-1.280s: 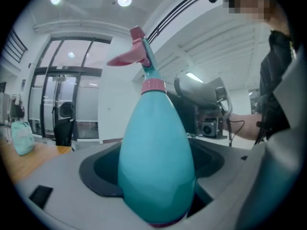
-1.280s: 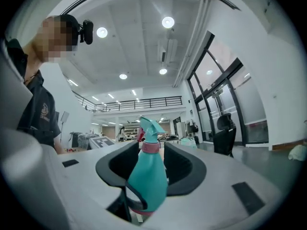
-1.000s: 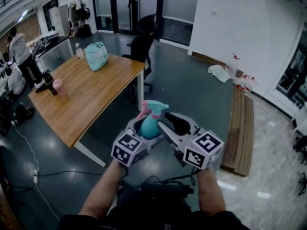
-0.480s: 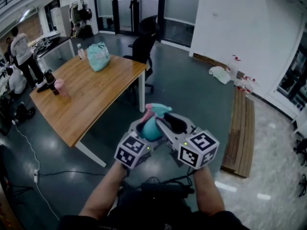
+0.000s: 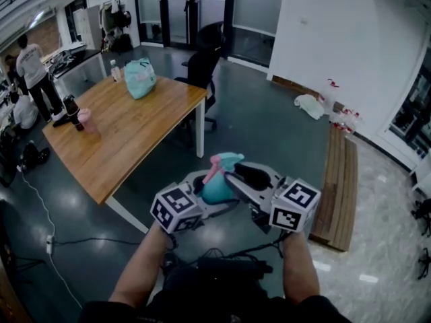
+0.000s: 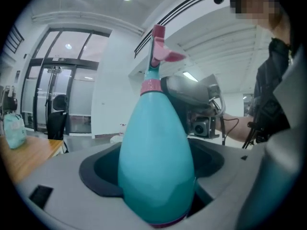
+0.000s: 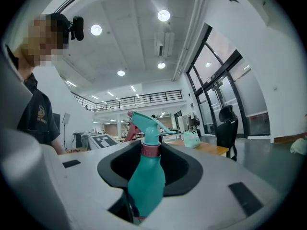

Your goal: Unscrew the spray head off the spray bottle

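A black office chair (image 5: 205,52) stood just past the far corner of the long wooden bench (image 5: 135,147). The floor (image 5: 269,126) was dark, glossy grey. Glass doors (image 5: 182,9) and a white wall (image 5: 323,25) closed the room, and a low wooden platform (image 5: 340,180) lay along the wall. On the bench, a teal bag (image 5: 140,77) and a clear drinks bottle (image 5: 113,70) sat at the far corner, with a pink cup (image 5: 84,120) near the left edge. The teal teardrop-shaped plastic spray bottle (image 5: 215,188) was off the bench — held in the air over the floor. The left tongs (image 6: 156,150) gripped its belly. The right tongs (image 7: 151,162) had just been closing with the bottle between them, and pressed in near its pink collar (image 7: 150,149).
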